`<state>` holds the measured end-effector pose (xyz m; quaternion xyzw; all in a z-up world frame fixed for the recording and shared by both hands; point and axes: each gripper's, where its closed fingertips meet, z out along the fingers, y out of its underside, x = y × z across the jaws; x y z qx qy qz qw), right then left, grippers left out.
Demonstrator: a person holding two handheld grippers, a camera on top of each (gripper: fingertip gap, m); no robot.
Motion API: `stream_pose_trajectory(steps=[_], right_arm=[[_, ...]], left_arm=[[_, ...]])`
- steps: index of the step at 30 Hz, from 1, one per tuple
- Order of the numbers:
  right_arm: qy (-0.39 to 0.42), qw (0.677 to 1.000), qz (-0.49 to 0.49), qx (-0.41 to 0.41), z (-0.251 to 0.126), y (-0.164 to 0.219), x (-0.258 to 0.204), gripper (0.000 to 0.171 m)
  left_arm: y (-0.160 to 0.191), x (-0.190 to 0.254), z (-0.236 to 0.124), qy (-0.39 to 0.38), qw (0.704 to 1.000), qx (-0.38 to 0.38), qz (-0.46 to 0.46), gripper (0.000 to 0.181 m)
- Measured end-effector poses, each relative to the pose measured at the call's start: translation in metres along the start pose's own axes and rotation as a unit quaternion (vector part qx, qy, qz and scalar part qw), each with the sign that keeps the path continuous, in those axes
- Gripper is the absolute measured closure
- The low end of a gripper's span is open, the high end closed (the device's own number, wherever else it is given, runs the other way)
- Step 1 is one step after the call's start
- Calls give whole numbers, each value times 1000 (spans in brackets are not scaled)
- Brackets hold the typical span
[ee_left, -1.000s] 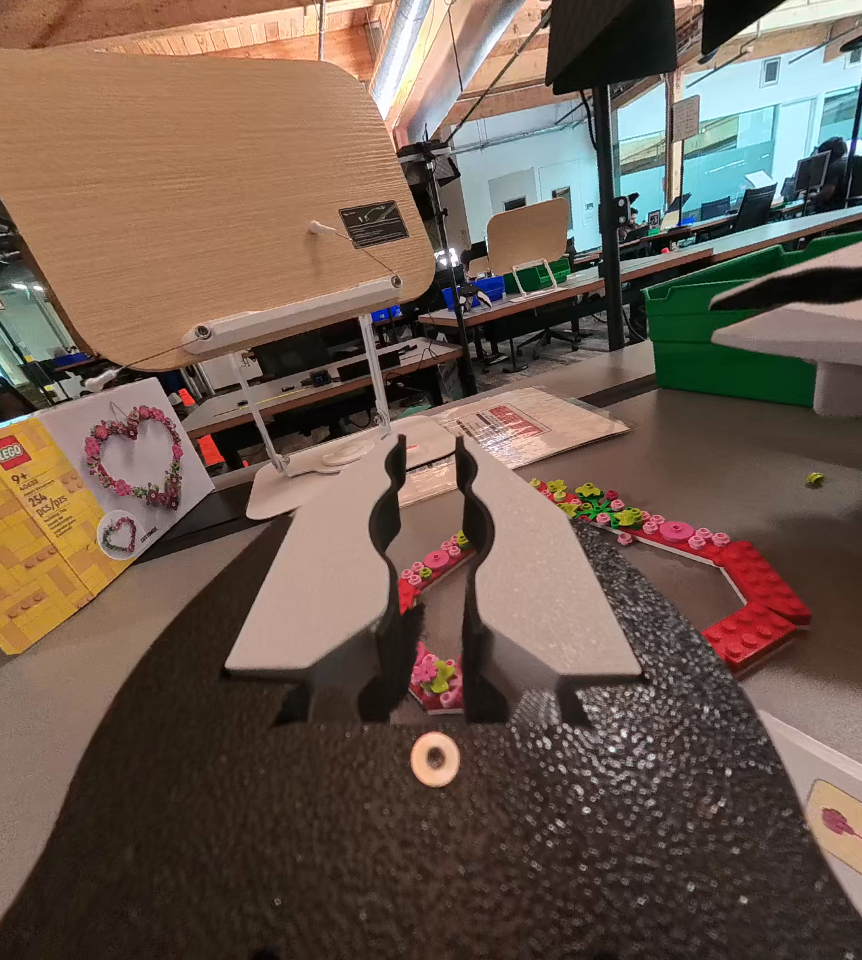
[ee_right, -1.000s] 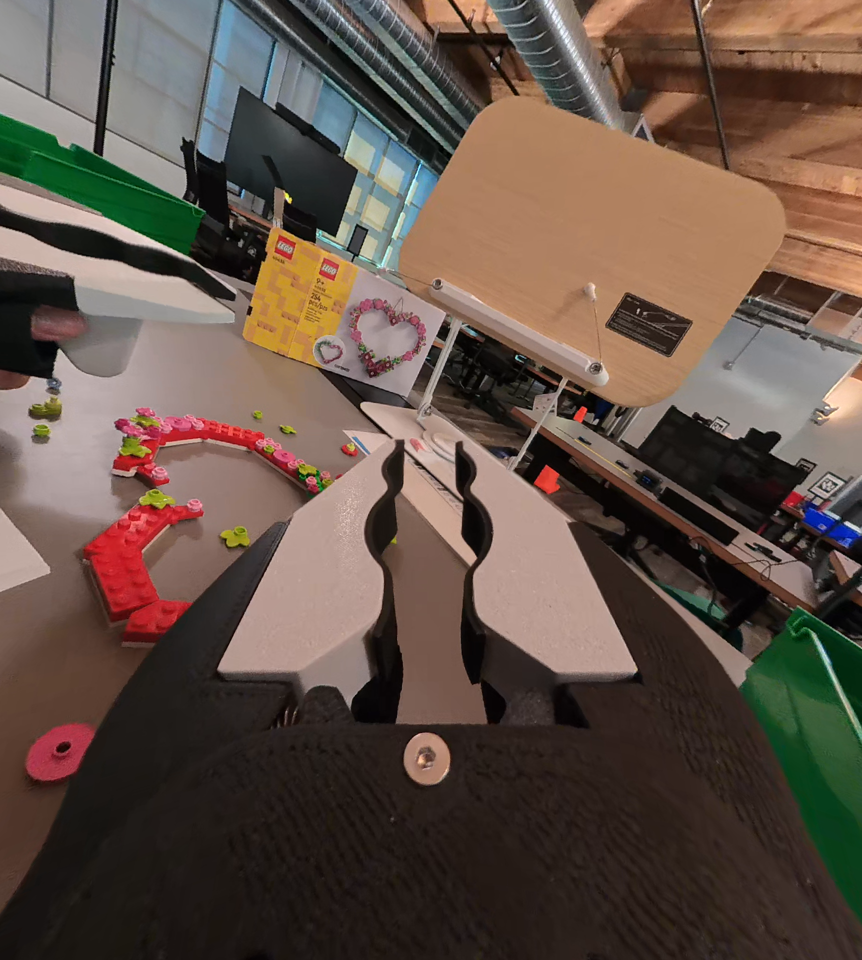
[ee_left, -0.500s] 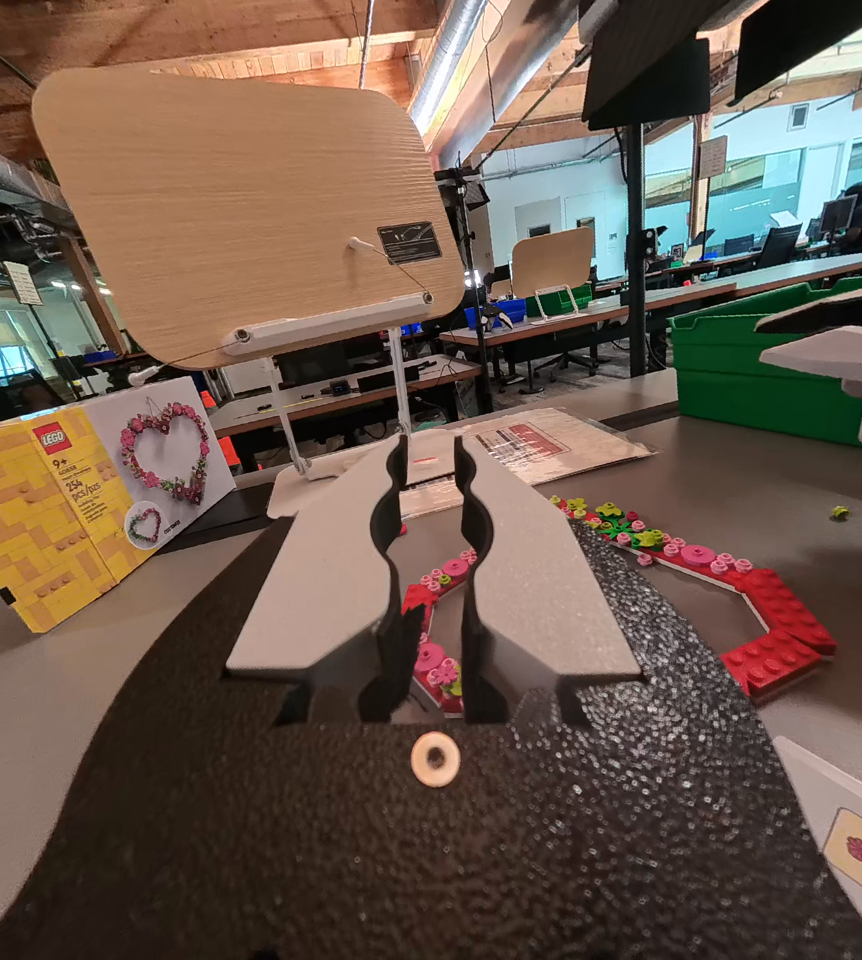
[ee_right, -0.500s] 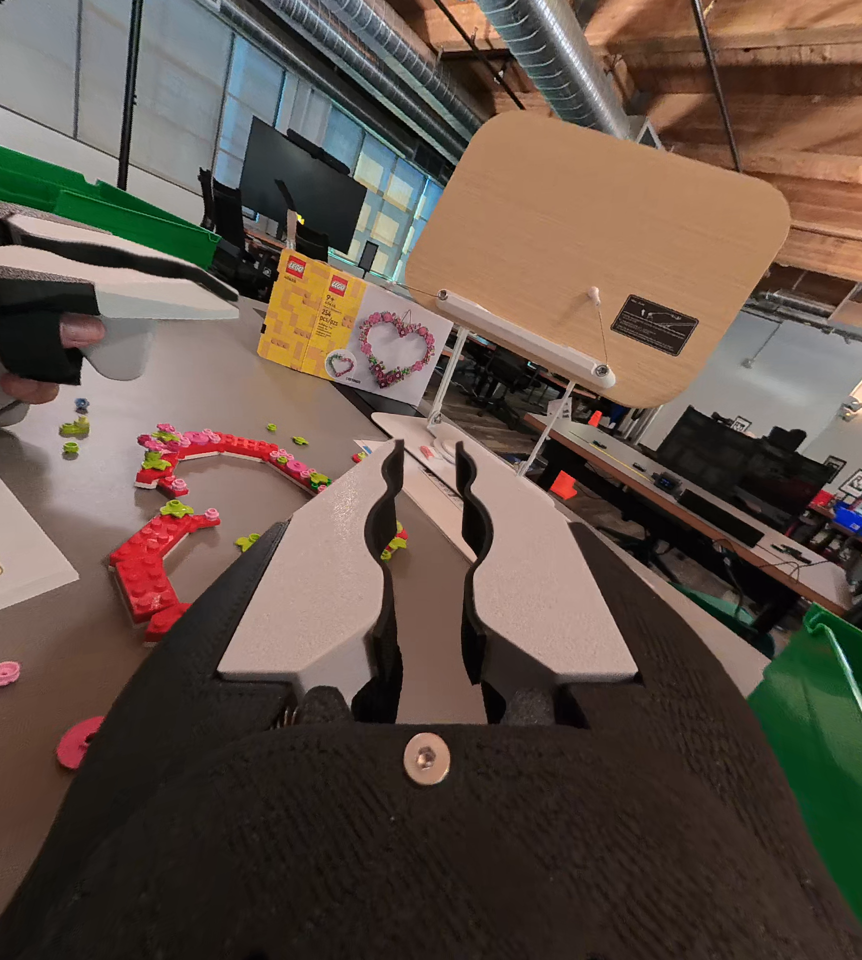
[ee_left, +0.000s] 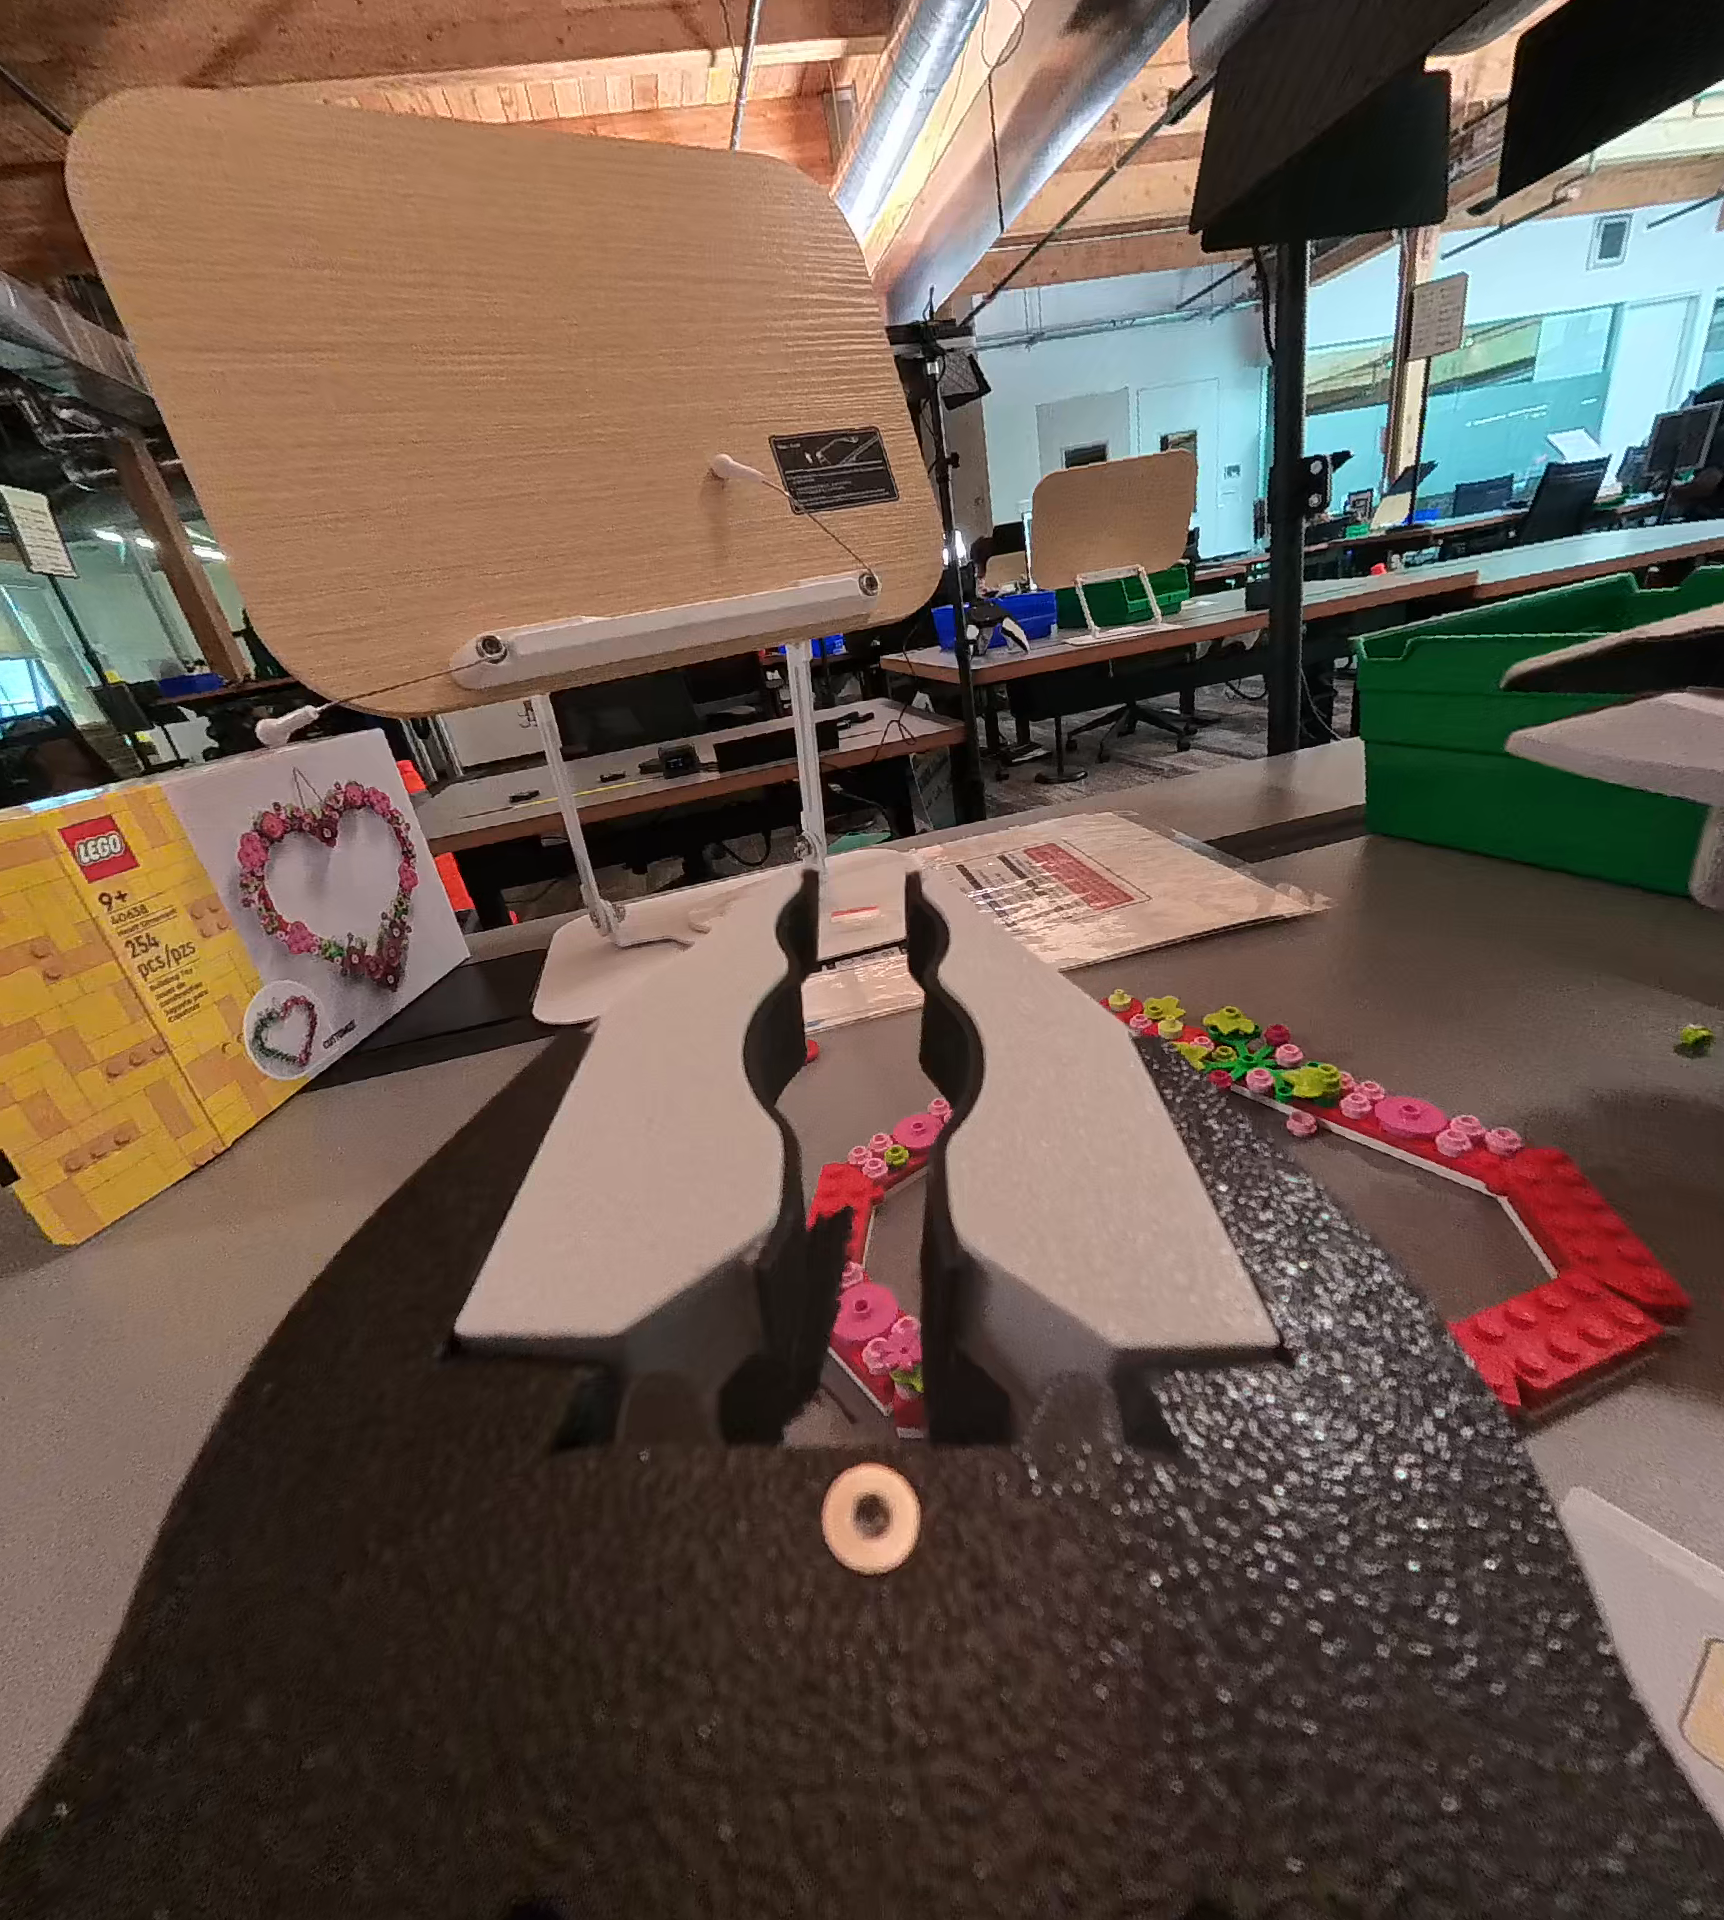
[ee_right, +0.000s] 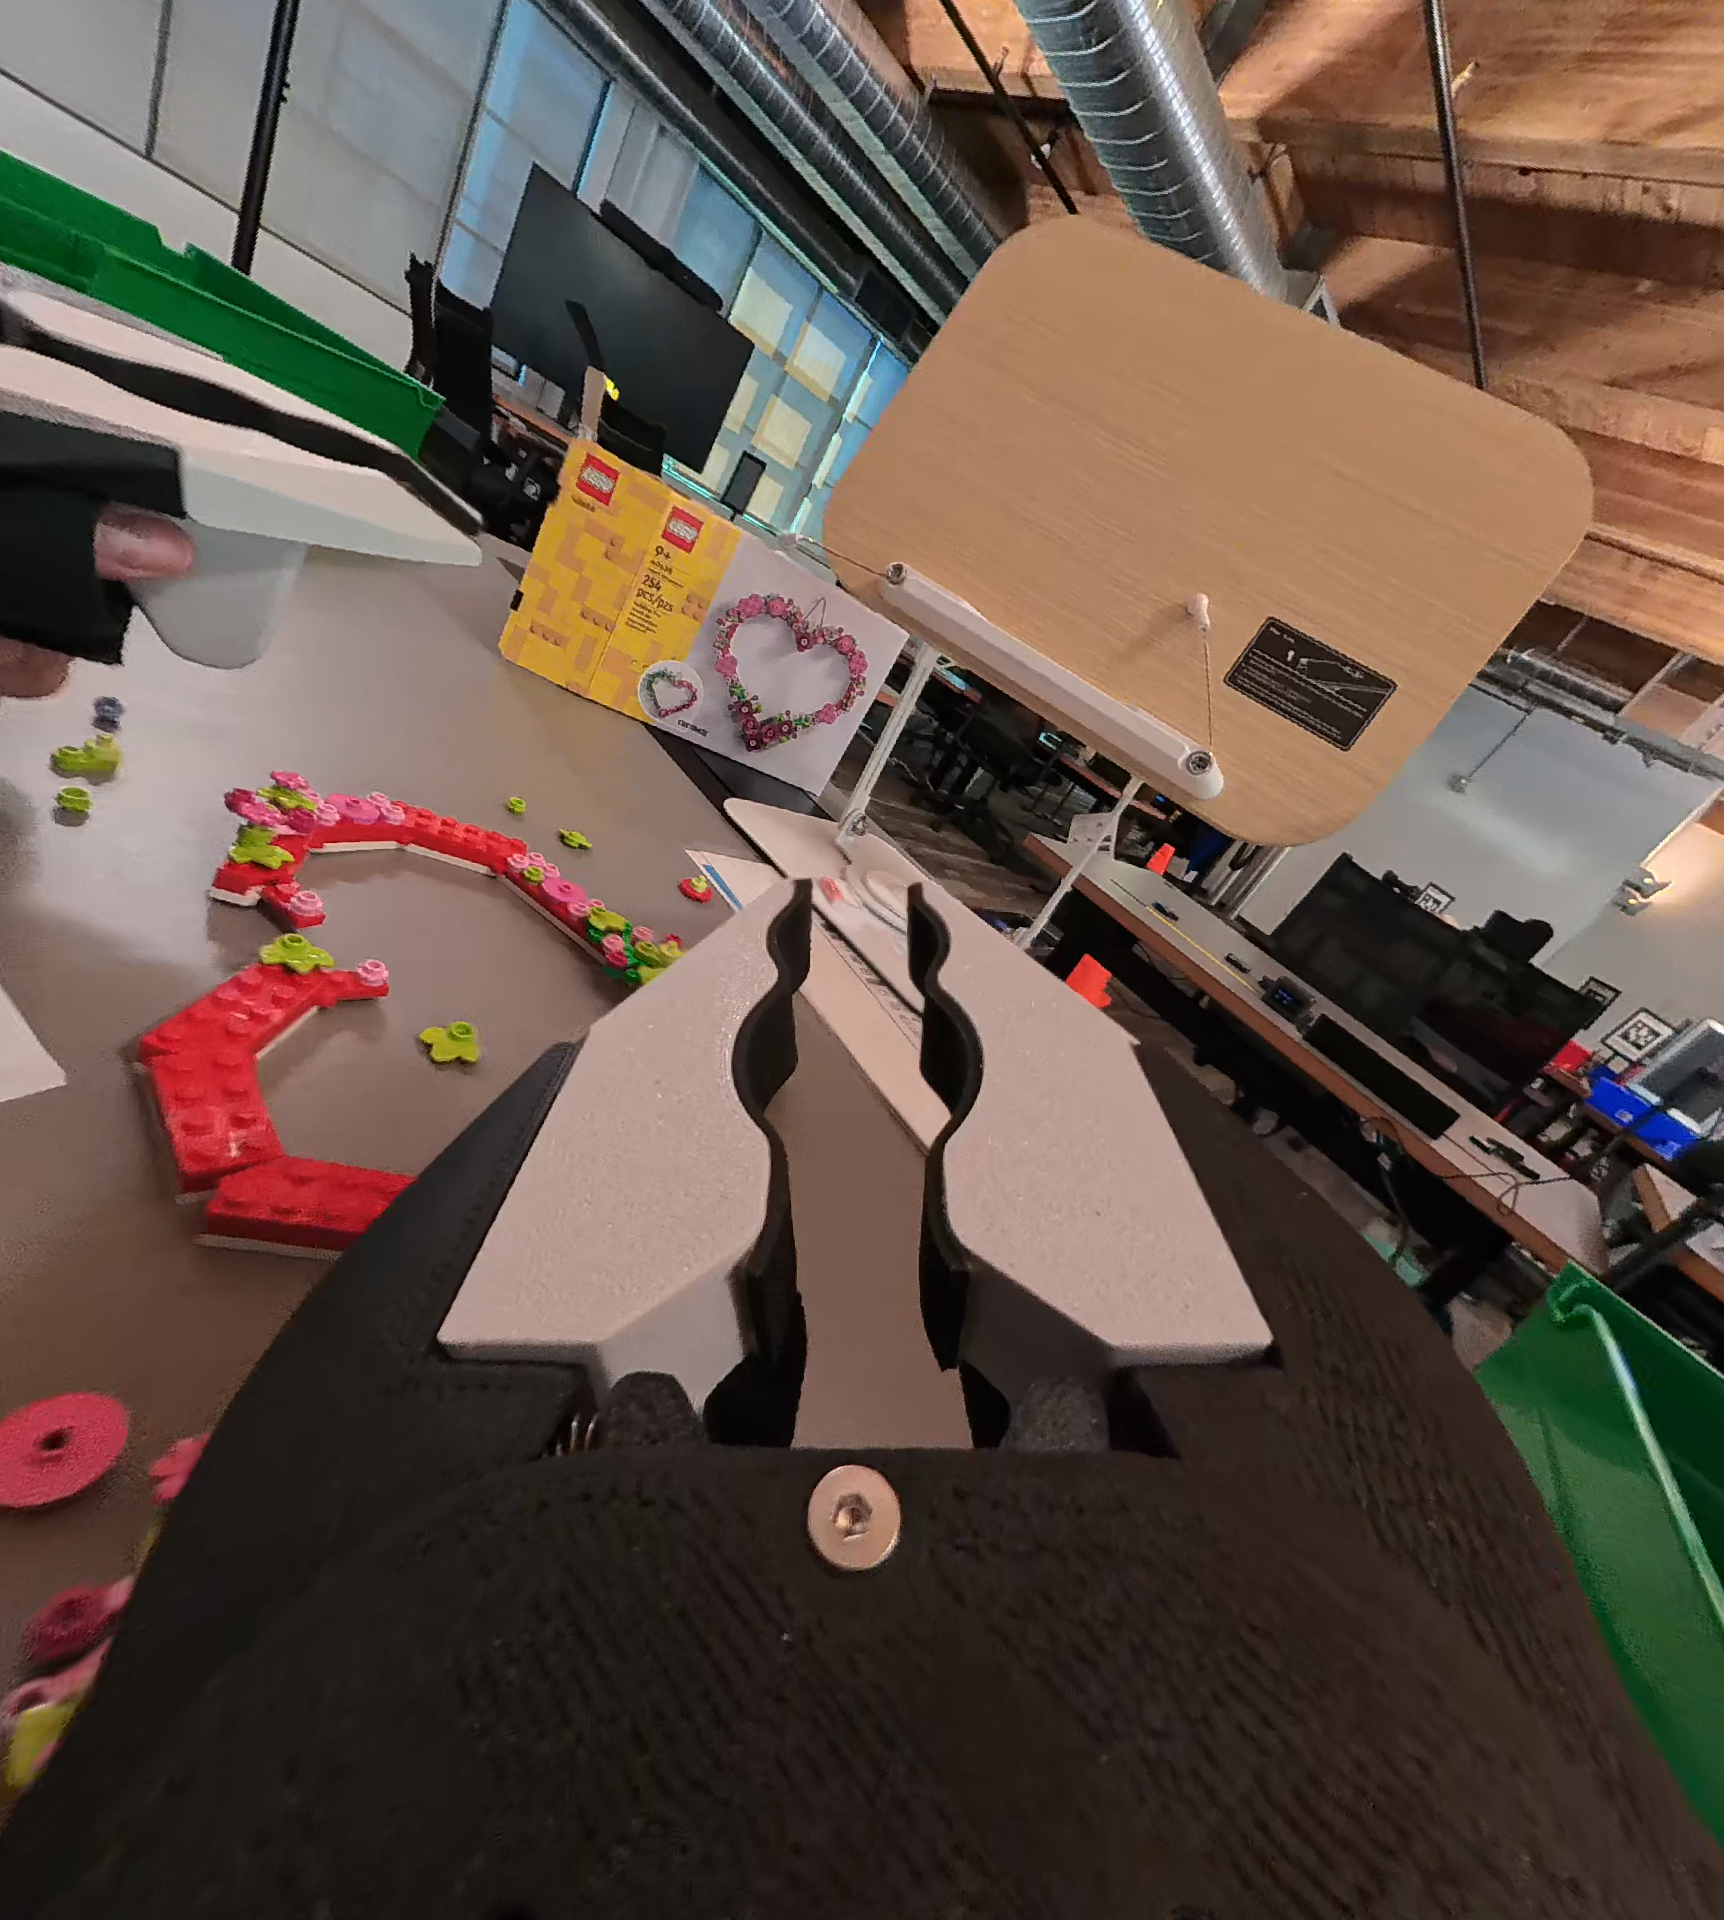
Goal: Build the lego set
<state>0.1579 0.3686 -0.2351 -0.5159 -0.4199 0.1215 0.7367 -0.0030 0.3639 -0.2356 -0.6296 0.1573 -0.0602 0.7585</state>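
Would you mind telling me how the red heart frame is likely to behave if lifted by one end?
The red heart frame is thin plates joined in angled segments, so it probably flexes or separates at the joints. Its small flowers may pop off.

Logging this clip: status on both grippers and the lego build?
Left gripper open, empty, above red heart frame. Right gripper open, empty. Frame in separate sections, loose green leaf piece beside. Nothing blocking.

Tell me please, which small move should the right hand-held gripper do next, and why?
Probably lower the right hand-held gripper toward the loose lime green leaf piece on the table. Both the right and the left hand-held gripper are open and empty, above the table. The red heart frame has bare studs near that piece.
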Motion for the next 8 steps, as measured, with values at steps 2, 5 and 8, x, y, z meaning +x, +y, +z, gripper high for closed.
stream_pose_trajectory(steps=[2, 5, 8], right_arm=[[-1, 1000, -4, -9, 7, 7, 5, 155], [-31, 999, -4, -3, 19, 12, 4, 155], [-66, 997, -25, -5, 31, 18, -2, 154]], left_arm=[[0, 0, 0, -2, 1000, 0, -1, 168], [0, 1, 0, -5, 1000, 2, 12, 169], [0, 2, 1, -1, 1000, 2, 14, 169]])
